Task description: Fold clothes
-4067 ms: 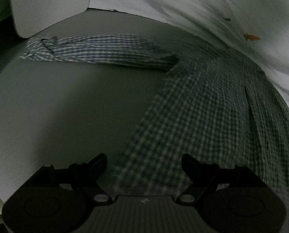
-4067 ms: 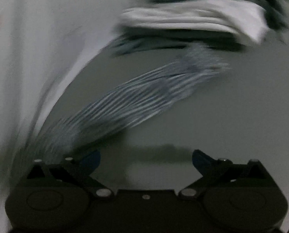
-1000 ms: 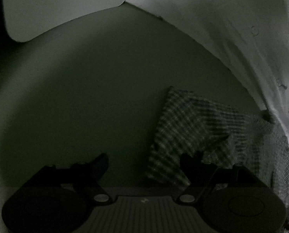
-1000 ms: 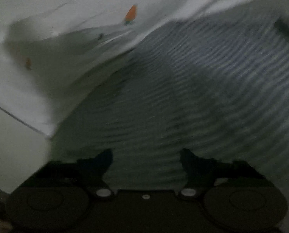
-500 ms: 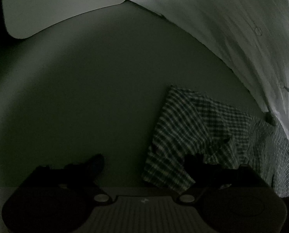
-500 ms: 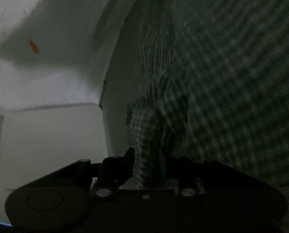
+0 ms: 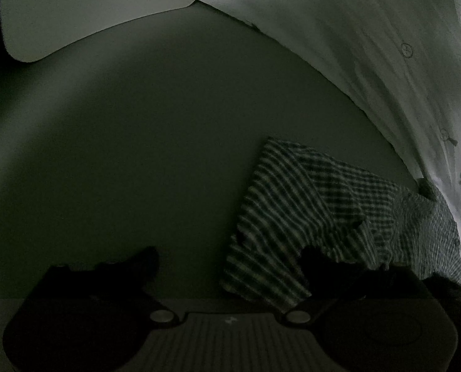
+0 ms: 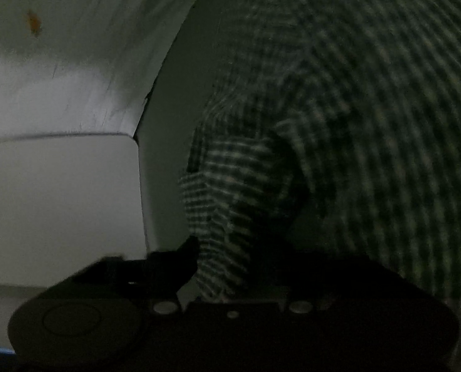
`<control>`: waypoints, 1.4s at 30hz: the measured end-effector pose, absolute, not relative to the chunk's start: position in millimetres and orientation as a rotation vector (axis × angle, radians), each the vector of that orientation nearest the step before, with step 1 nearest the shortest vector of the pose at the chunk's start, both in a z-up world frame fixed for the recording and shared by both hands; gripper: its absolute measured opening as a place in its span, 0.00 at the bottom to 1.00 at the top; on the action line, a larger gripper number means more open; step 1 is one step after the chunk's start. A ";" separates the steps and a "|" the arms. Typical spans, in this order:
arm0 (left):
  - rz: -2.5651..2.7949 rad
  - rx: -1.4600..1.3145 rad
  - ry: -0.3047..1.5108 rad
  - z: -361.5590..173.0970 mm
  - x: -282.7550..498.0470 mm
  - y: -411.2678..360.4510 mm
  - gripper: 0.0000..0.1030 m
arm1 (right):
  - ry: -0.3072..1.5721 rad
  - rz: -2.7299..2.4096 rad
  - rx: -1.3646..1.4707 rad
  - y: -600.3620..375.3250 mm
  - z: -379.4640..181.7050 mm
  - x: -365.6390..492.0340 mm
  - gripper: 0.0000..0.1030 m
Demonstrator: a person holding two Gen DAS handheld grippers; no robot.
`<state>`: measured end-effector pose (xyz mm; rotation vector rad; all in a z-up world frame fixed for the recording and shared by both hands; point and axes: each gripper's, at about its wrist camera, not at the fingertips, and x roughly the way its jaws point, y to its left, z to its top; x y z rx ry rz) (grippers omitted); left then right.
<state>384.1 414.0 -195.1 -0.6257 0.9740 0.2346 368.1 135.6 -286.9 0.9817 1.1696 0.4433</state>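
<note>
Checked cotton shirt (image 8: 370, 117), dark green and white, fills most of your right wrist view and sits bunched at the lower right of your left one, lying on the flat grey surface (image 7: 137, 155). Behind it runs a white sheet printed with small orange carrots (image 7: 370, 46), close against the shirt's far edge.

Your right gripper (image 8: 224, 266) has its fingers pressed together on a gathered fold of the checked cloth, which stands up between them. Your left gripper (image 7: 230, 263) is spread wide and holds nothing; its right finger lies over the shirt's crumpled corner, its left finger over bare surface.

My judgement of the risks: you hold a bunch rather than a clean edge, so pulling could drag several layers together and leave the fold crooked. With one side pinched only, the free corner near your left gripper may trail and wrinkle. The sheet lies so near that a low grab there could catch it too. The light is dim, so edges are hard to read.
</note>
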 end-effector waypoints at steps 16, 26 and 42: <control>0.154 -0.586 0.920 -153.3 336.4 357.7 0.94 | 0.801 0.368 0.802 33.9 -216.1 316.0 0.07; 0.152 -0.566 0.944 -153.0 276.9 237.5 0.95 | 0.824 0.276 0.796 -87.5 -221.0 281.3 0.07; 0.276 -0.660 1.023 -195.6 251.0 116.4 0.95 | 0.889 0.375 0.760 -212.0 -246.0 285.1 0.07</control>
